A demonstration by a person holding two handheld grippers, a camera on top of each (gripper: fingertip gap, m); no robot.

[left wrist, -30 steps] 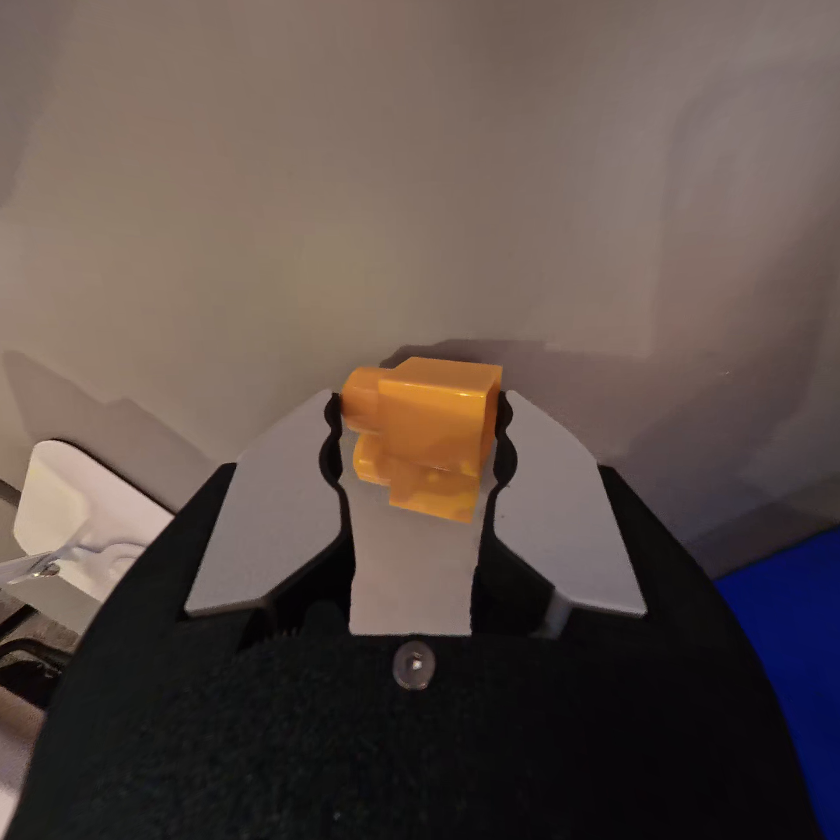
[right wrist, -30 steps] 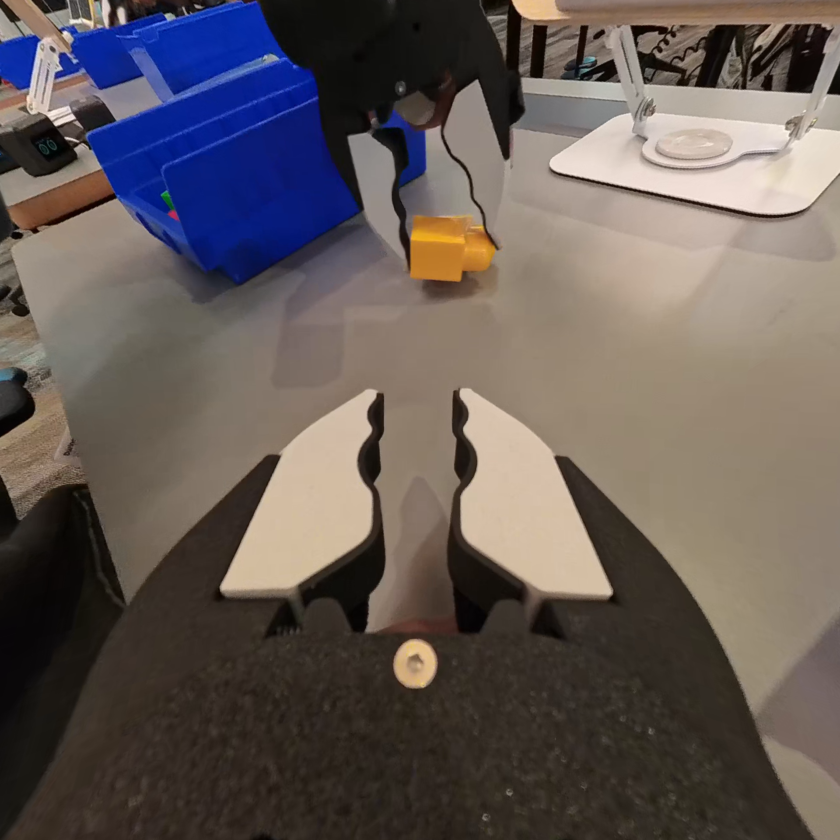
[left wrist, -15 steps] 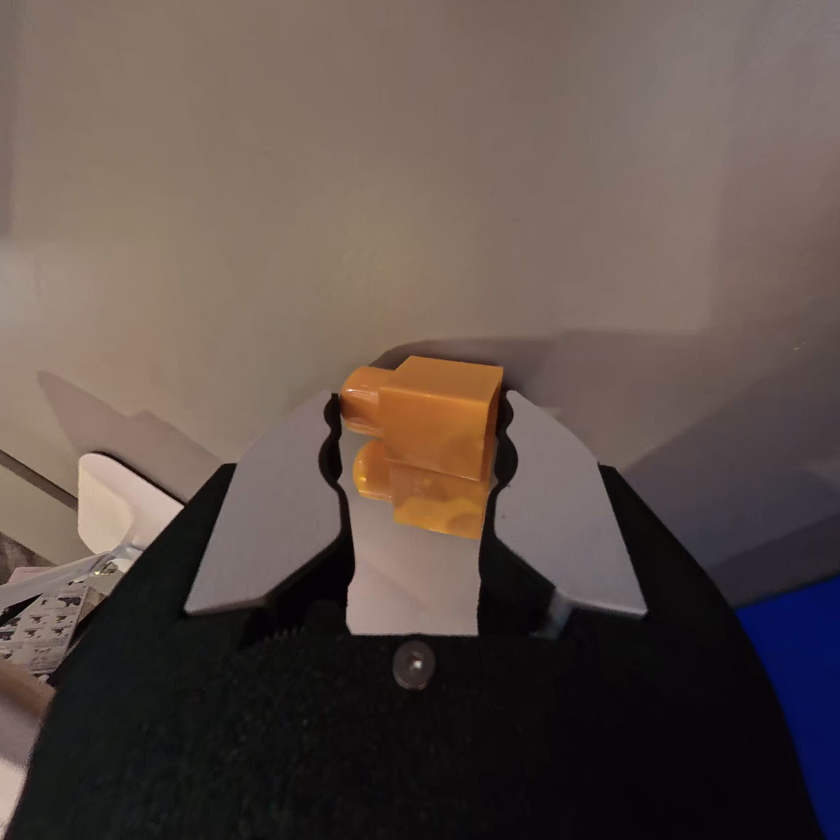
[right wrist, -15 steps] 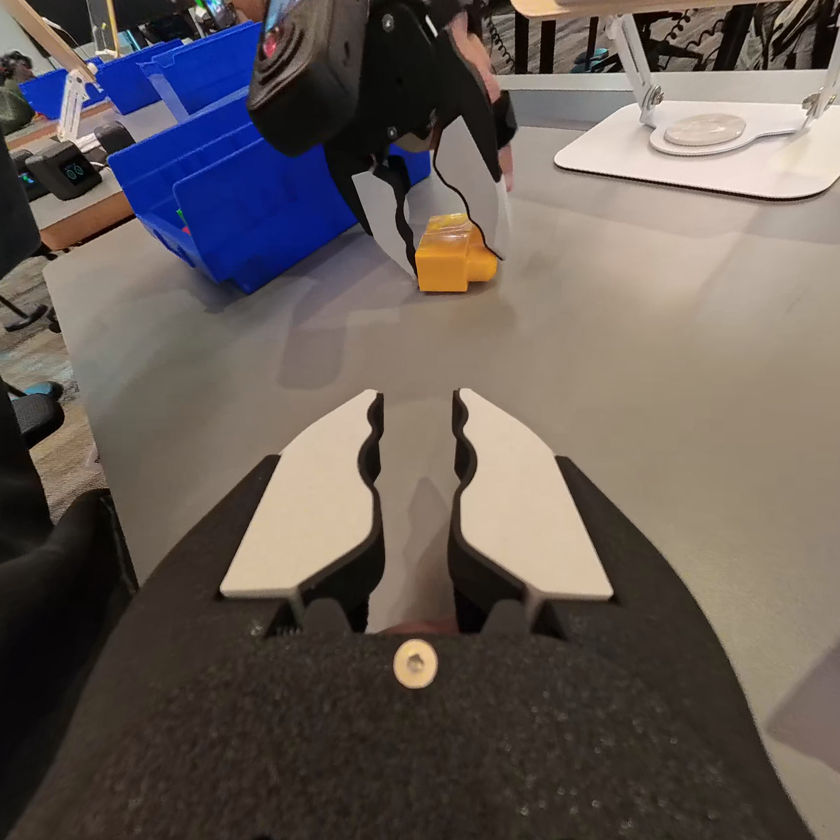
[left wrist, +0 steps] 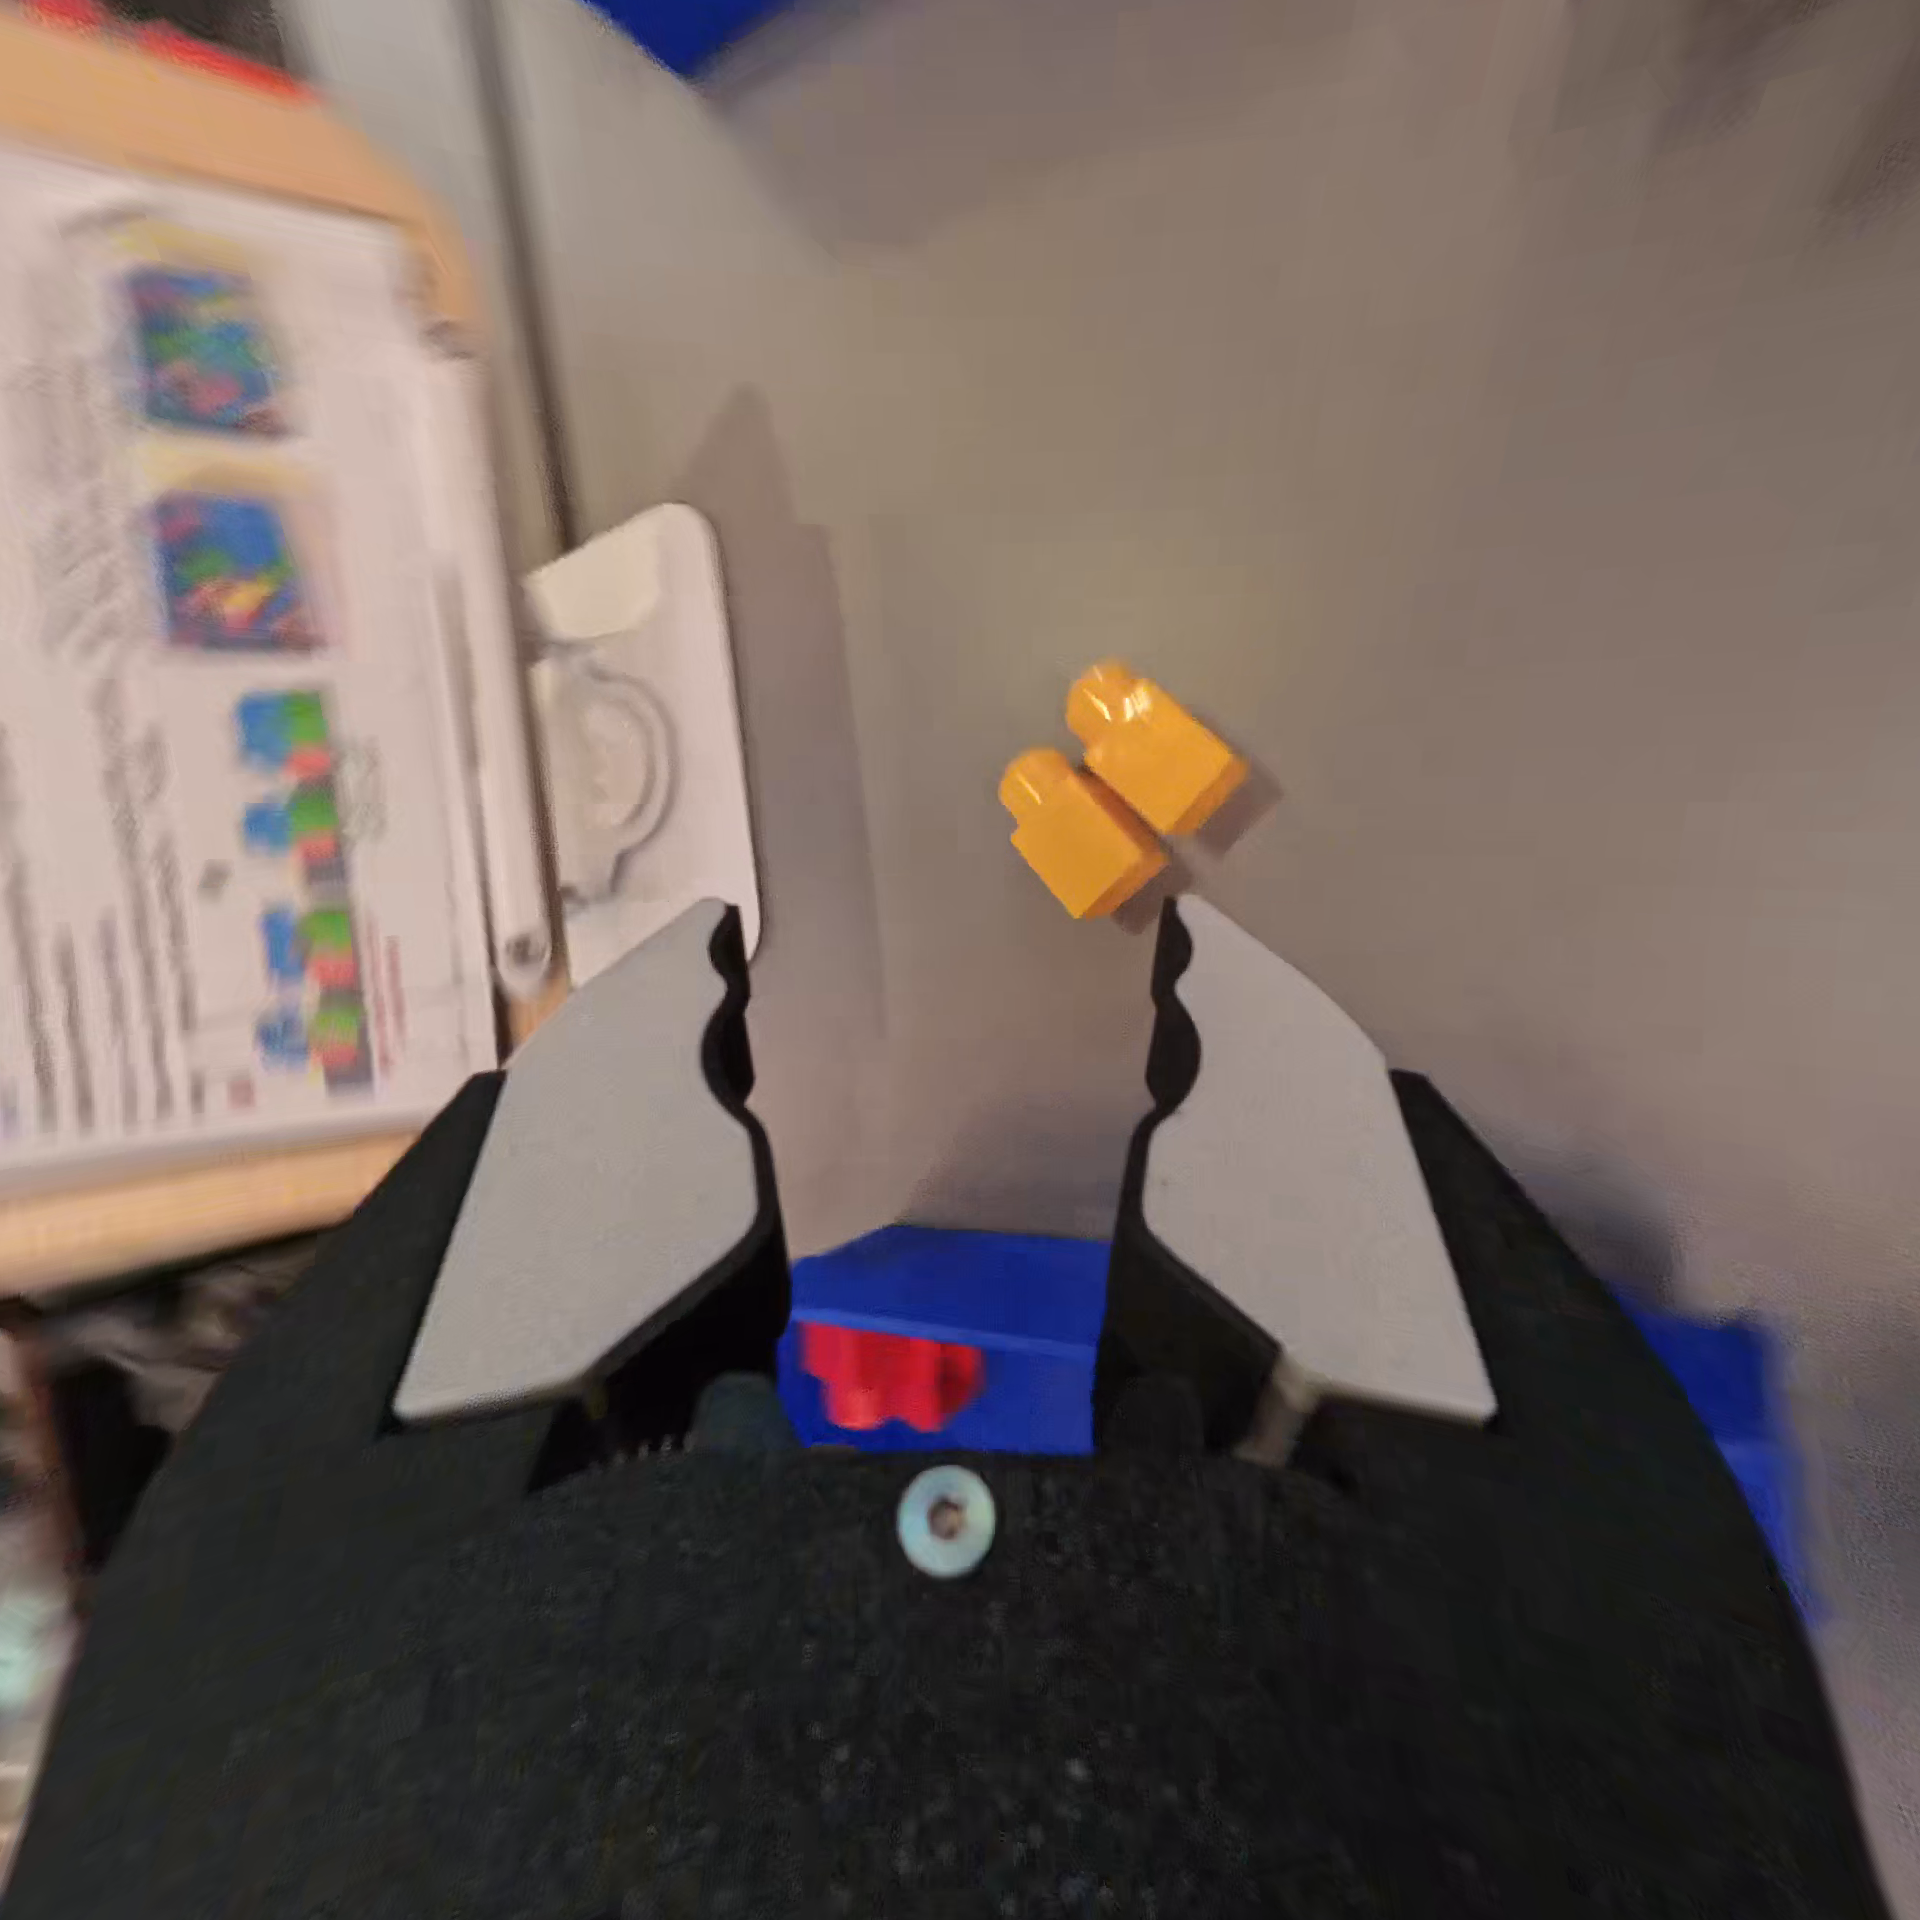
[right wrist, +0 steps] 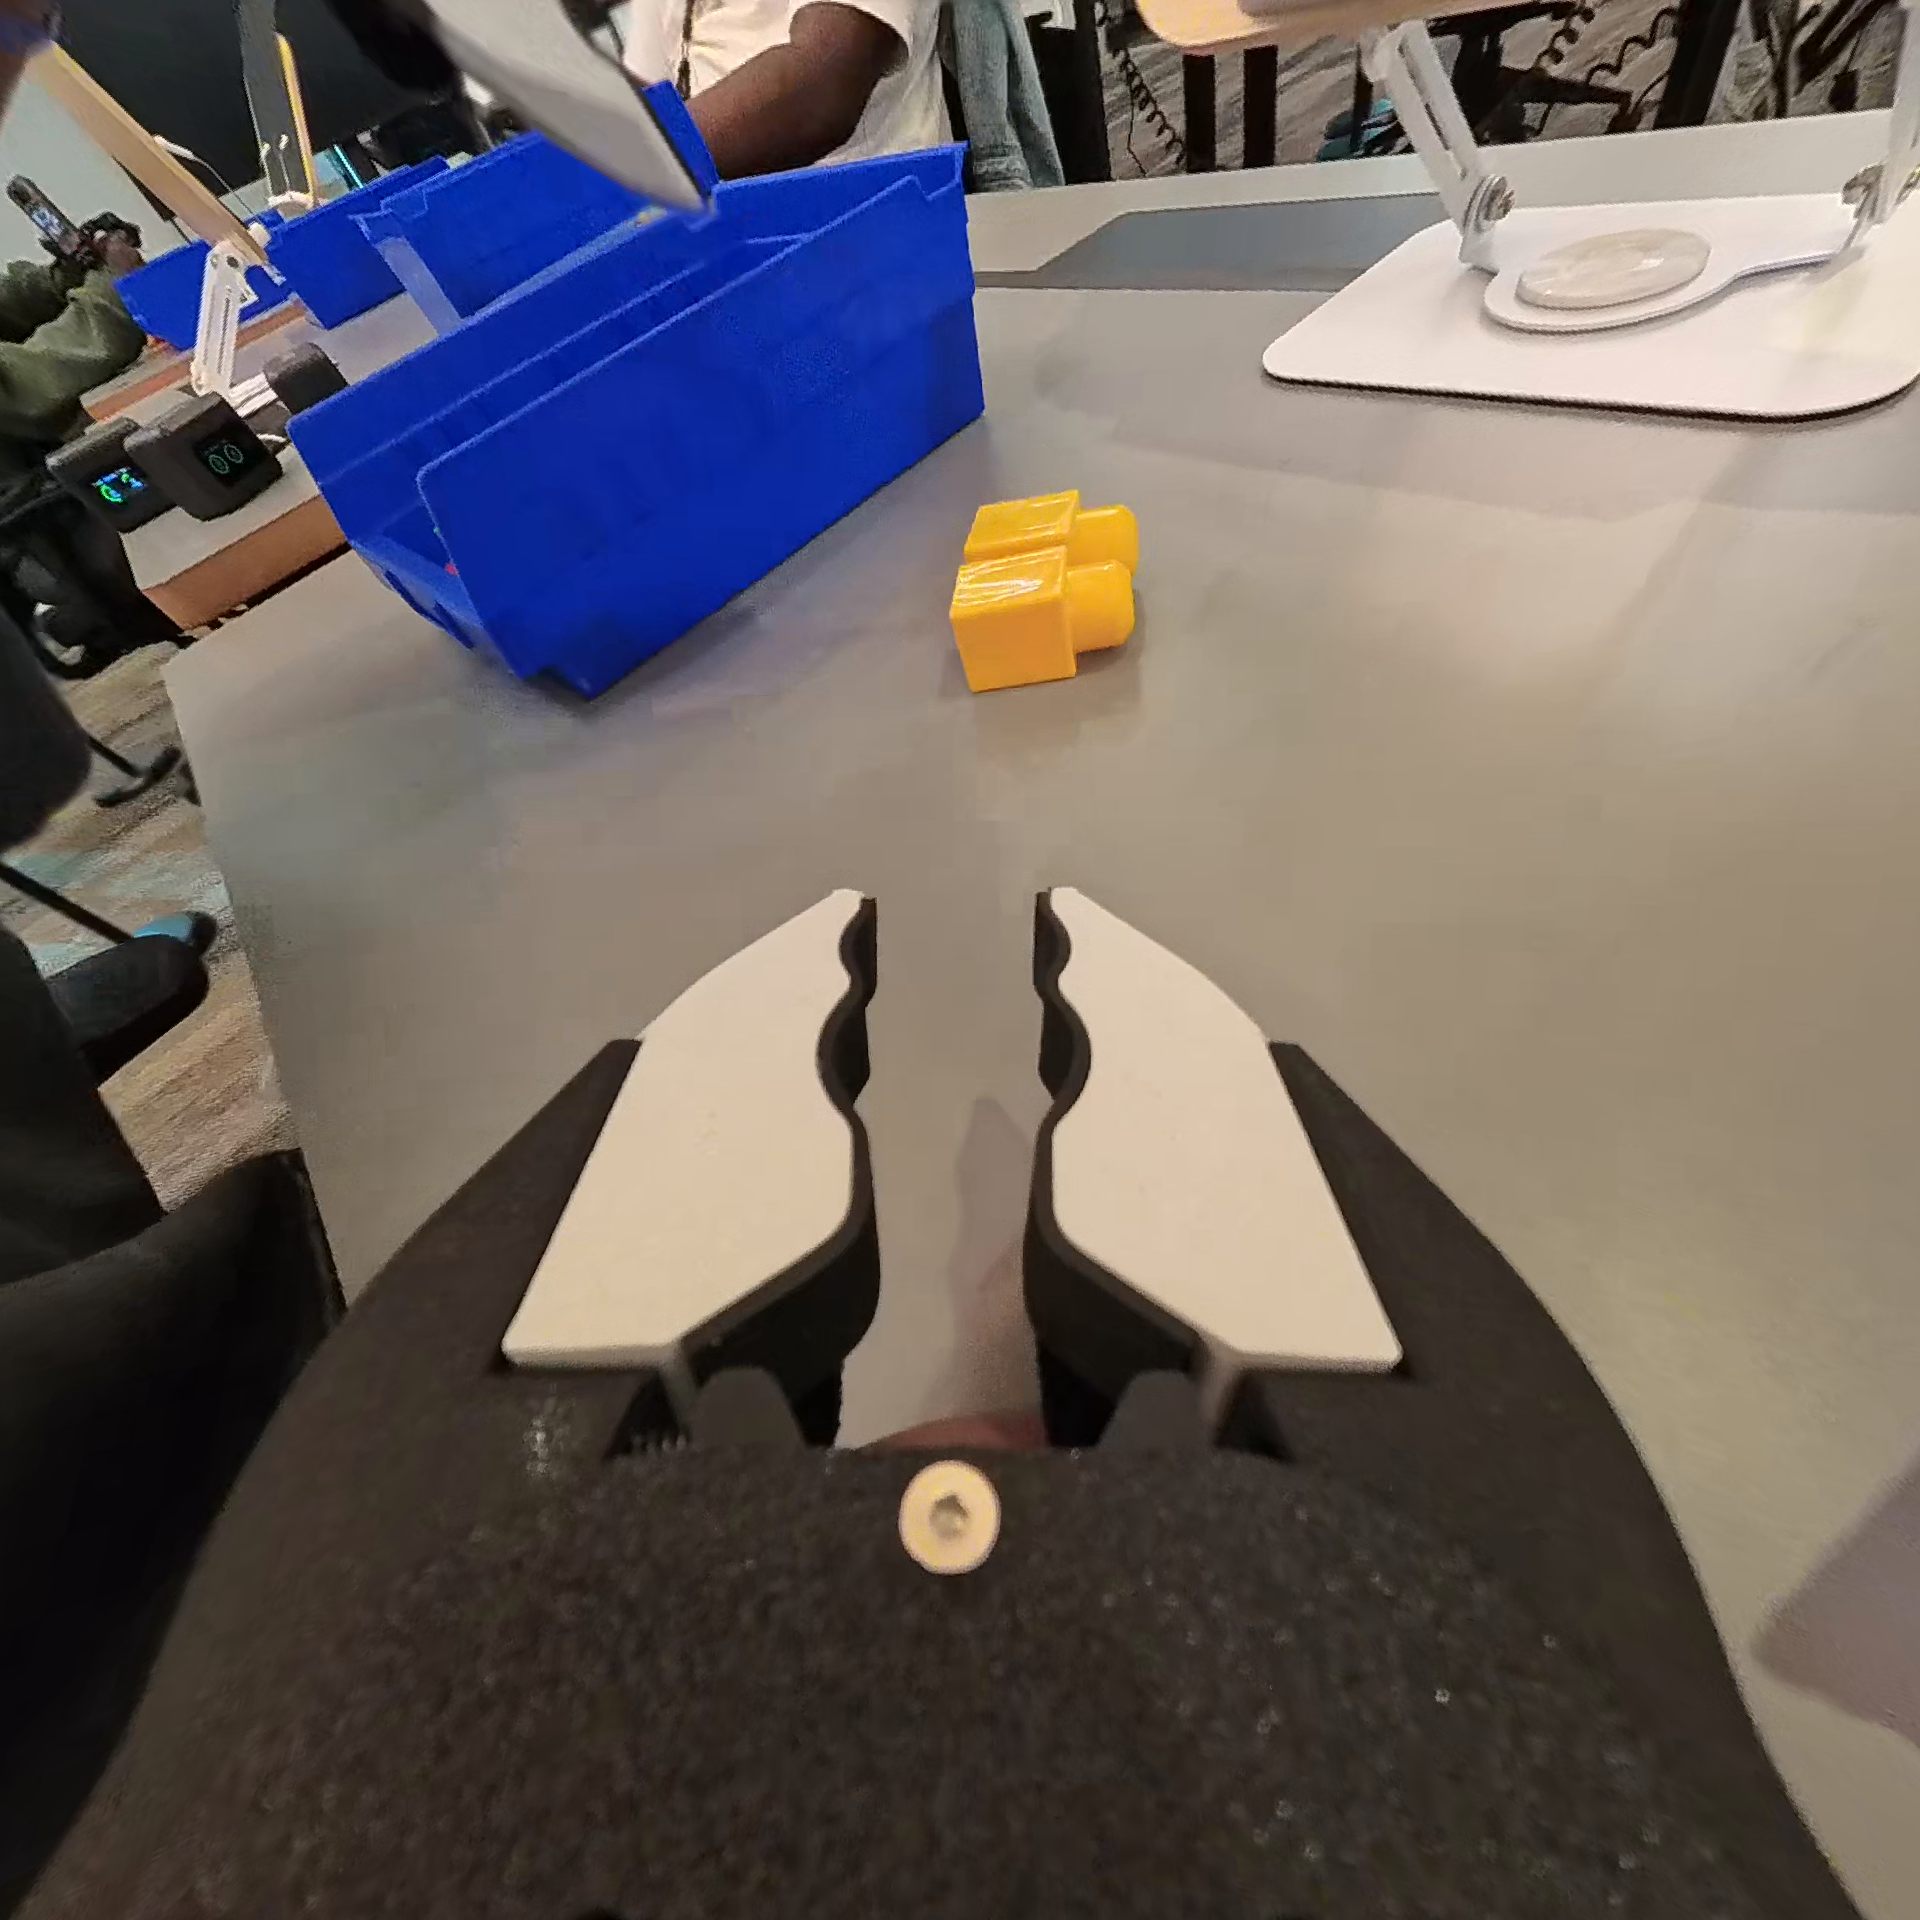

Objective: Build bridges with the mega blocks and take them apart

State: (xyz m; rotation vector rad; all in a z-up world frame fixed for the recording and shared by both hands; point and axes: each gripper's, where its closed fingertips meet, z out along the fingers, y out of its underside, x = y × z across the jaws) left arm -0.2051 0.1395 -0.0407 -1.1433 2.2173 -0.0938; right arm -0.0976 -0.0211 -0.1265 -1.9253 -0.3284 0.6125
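Observation:
Two yellow mega blocks lie side by side on their sides on the grey table, one nearer [right wrist: 1023,627] and one behind it [right wrist: 1044,528]; they also show in the left wrist view [left wrist: 1122,788]. My left gripper [left wrist: 951,914] is open and empty, lifted above the table and the blue bin [left wrist: 940,1340], which holds a red block [left wrist: 894,1377]. One of its fingers [right wrist: 582,94] shows at the top of the right wrist view. My right gripper [right wrist: 956,904] is open with a narrow gap, empty, low over the table well in front of the blocks.
The blue bin [right wrist: 665,436] stands left of the blocks, with more blue bins [right wrist: 312,249] behind. A white stand base [right wrist: 1621,312] sits at the back right. A picture sheet on a board [left wrist: 208,644] is at the left. A person sits beyond the table. The gap from one gripper's tips to the other's is roughly 20 cm.
My left gripper has opened, let go of the yellow block beside the other one, and pulled up and away over the blue bin. The right gripper stays put.

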